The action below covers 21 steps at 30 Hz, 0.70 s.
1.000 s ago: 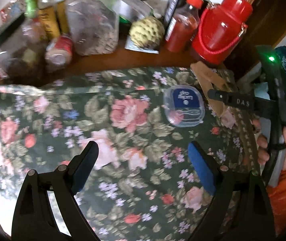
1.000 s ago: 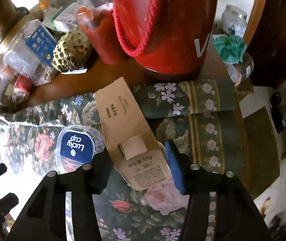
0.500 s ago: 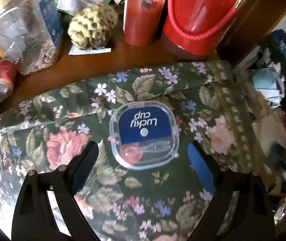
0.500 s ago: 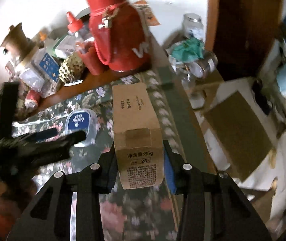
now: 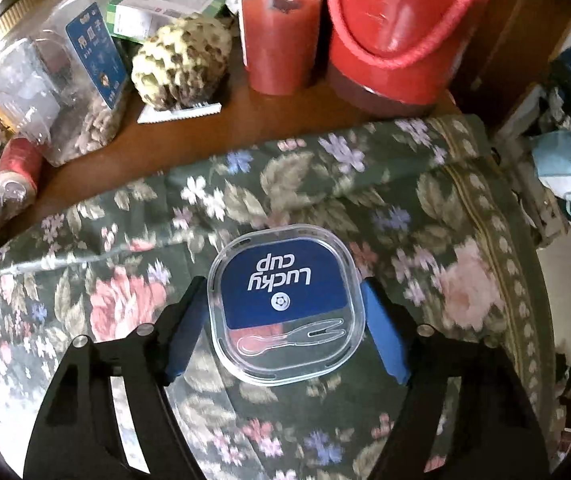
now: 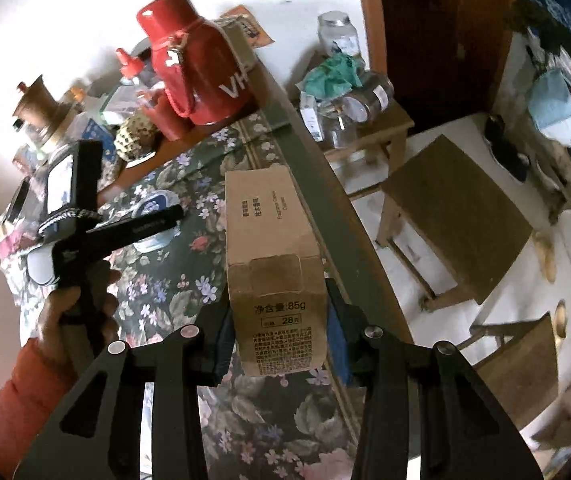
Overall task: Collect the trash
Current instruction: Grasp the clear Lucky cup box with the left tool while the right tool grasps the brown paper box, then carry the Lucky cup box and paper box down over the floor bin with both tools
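The left gripper point(image 5: 285, 328) has just been narrowing around a clear plastic cup point(image 5: 287, 308) lying on the flowered tablecloth point(image 5: 405, 216), pads beside its edges. The right gripper point(image 6: 281, 340) clamps a cardboard box point(image 6: 271, 264), lifted above the cloth.

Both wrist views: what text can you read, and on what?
"Lucky cup", upside down: lid of the clear cup.
"净含量:85g" and "28": end of the brown box.
"VH", cut off: red flask.
Box's side and small print: too small to read.
Blue label on the jar: blurred.
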### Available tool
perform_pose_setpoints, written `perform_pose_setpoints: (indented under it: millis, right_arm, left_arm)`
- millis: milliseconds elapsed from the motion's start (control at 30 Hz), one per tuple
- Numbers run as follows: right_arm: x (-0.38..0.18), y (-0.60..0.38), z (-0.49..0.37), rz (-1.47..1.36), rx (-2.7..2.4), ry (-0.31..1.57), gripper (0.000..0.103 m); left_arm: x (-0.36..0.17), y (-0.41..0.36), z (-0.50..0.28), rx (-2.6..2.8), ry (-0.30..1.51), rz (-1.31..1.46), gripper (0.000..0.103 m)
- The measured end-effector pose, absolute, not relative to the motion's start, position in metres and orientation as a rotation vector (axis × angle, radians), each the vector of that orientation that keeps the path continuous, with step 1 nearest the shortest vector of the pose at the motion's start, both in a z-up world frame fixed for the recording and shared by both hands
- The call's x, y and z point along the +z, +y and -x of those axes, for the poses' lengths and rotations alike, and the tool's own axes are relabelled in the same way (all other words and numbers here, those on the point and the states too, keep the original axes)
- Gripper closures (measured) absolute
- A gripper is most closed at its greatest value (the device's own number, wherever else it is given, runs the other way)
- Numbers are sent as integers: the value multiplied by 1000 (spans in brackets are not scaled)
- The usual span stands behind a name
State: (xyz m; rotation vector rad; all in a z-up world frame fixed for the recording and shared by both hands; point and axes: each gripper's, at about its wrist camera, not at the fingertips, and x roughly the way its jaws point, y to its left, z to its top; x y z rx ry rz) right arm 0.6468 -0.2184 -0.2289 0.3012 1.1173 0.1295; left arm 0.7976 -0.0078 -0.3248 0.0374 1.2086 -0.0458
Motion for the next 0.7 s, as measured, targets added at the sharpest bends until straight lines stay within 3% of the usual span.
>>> perform_pose_setpoints:
  millis: [367,700]
  right_arm:
    - [-180,-218,-637,-186,313,979,67]
    - [-144,-212,-611,-86,494,899,67]
  left_arm:
    - [-230,-10,-719,24,1028,-14,29]
    - [-144,32,-615,147,852,140,29]
